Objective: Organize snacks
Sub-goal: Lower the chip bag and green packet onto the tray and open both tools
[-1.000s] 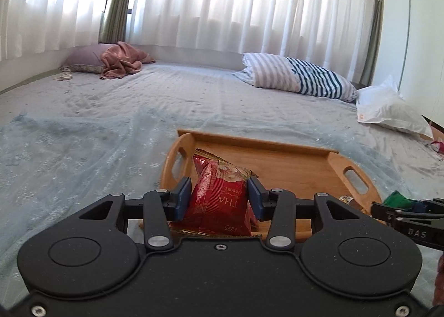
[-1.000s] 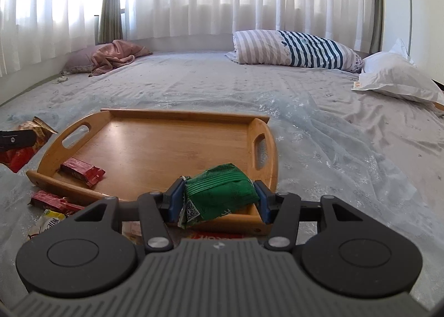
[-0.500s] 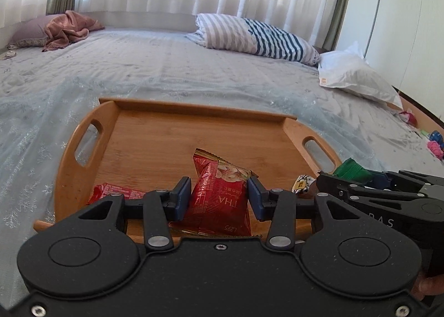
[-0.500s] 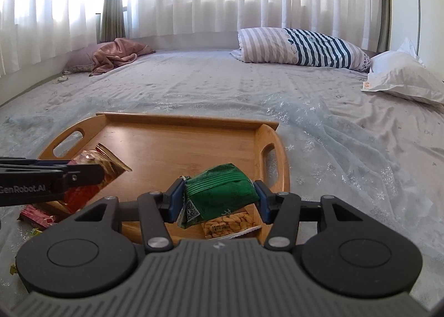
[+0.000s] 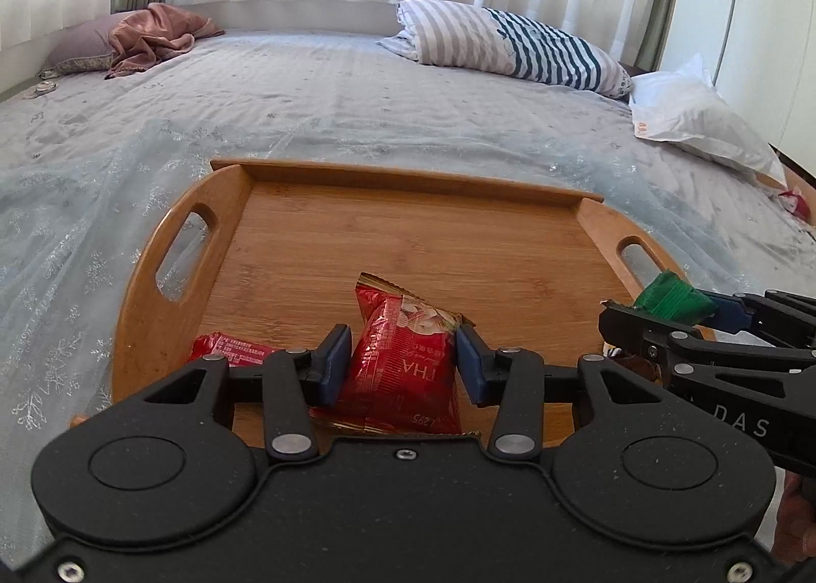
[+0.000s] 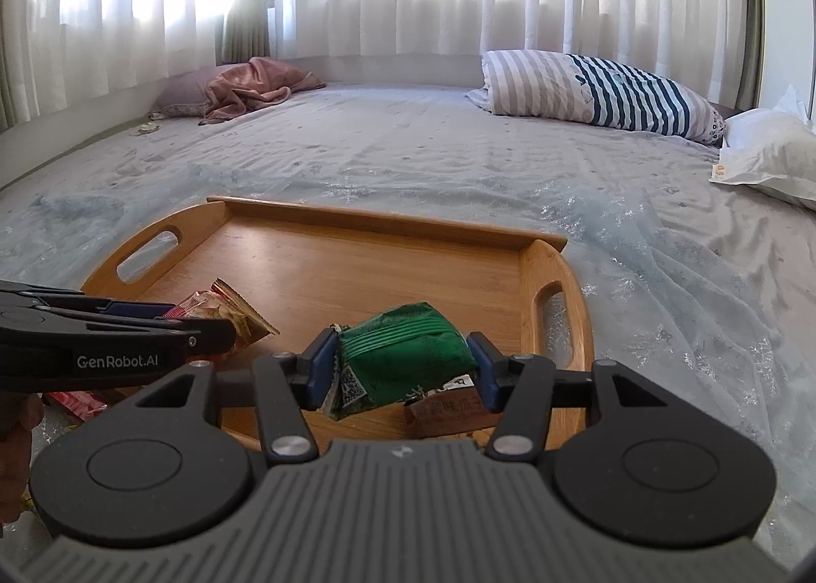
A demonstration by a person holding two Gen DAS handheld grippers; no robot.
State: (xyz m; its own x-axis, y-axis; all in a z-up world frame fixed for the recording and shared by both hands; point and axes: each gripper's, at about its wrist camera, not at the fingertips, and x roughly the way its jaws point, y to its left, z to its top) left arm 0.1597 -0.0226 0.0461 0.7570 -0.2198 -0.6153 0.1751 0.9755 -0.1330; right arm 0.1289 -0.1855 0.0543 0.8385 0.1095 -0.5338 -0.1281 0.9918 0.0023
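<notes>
Left gripper (image 5: pixel 404 366) is pinching a red snack packet (image 5: pixel 403 369) between its blue pads, lower centre of the left wrist view; packet stands upright, crimped top edge up, over the near edge of the wooden tray (image 5: pixel 153 246). Right gripper (image 6: pixel 403 369) is clamped on a green snack packet (image 6: pixel 403 358), lower centre of its own view, above the tray's near right corner, close to the right handle slot. Each gripper also shows at the edge of the other's view. One flat red packet (image 5: pixel 229 351) already lies on the tray floor at lower left, just beside the left gripper's pad; a brownish packet (image 6: pixel 449 412) sits under the green one, can't tell whether it's on the tray or on its rim. Tray rests on the grey bedspread (image 5: pixel 306 88); striped pillow (image 5: pixel 510 47) at upper right. Judgement: placing step, both packets carried in, neither released. Next move probably needs lowering each onto bare tray floor, spaced apart from the red one, then spreading the jaws.
</notes>
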